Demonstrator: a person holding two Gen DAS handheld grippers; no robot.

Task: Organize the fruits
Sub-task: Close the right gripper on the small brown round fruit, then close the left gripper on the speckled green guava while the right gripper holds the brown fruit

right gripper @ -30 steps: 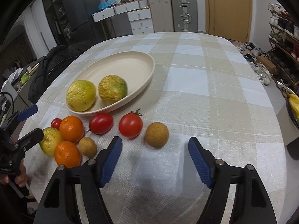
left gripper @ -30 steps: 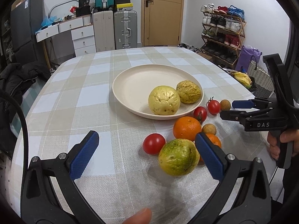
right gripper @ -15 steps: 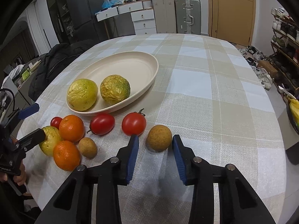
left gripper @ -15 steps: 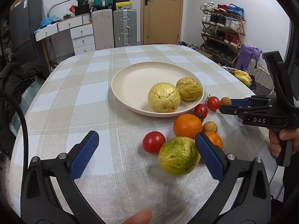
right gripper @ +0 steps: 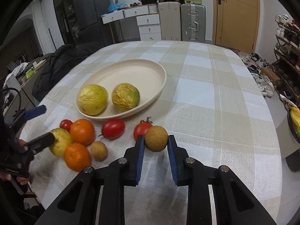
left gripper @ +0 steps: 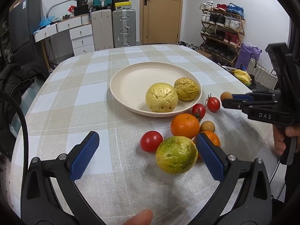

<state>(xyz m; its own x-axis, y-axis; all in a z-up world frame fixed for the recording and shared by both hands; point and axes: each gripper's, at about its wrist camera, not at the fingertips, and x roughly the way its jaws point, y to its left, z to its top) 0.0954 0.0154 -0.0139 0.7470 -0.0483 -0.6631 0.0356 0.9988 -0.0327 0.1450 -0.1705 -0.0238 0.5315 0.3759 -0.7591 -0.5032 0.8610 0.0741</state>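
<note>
A cream plate point(left gripper: 129, 82) point(right gripper: 150, 75) holds two wrinkled yellow fruits point(left gripper: 161, 97) point(right gripper: 125, 97). Beside it on the checked cloth lie tomatoes point(left gripper: 151, 141) point(right gripper: 113, 128), two oranges point(left gripper: 185, 125) point(right gripper: 82, 131), a small brown fruit point(right gripper: 99, 150) and a green-yellow fruit point(left gripper: 176, 154). My right gripper point(right gripper: 156, 140) is shut on a small brown round fruit point(right gripper: 156, 138), lifted slightly; it also shows in the left wrist view point(left gripper: 226, 96). My left gripper point(left gripper: 146, 150) is open, its right finger next to the green-yellow fruit.
The table's right edge is close to the fruit group. Beyond it stand a shoe rack point(left gripper: 221, 28), a basket point(left gripper: 260, 75), suitcases point(left gripper: 121, 28) and drawers point(left gripper: 80, 37). A dark jacket point(left gripper: 15, 78) lies at the table's left side.
My right gripper moved forward and closed on the small brown fruit, which now sits between the pads. My left gripper stayed open and drifted slightly toward the green-yellow fruit.
</note>
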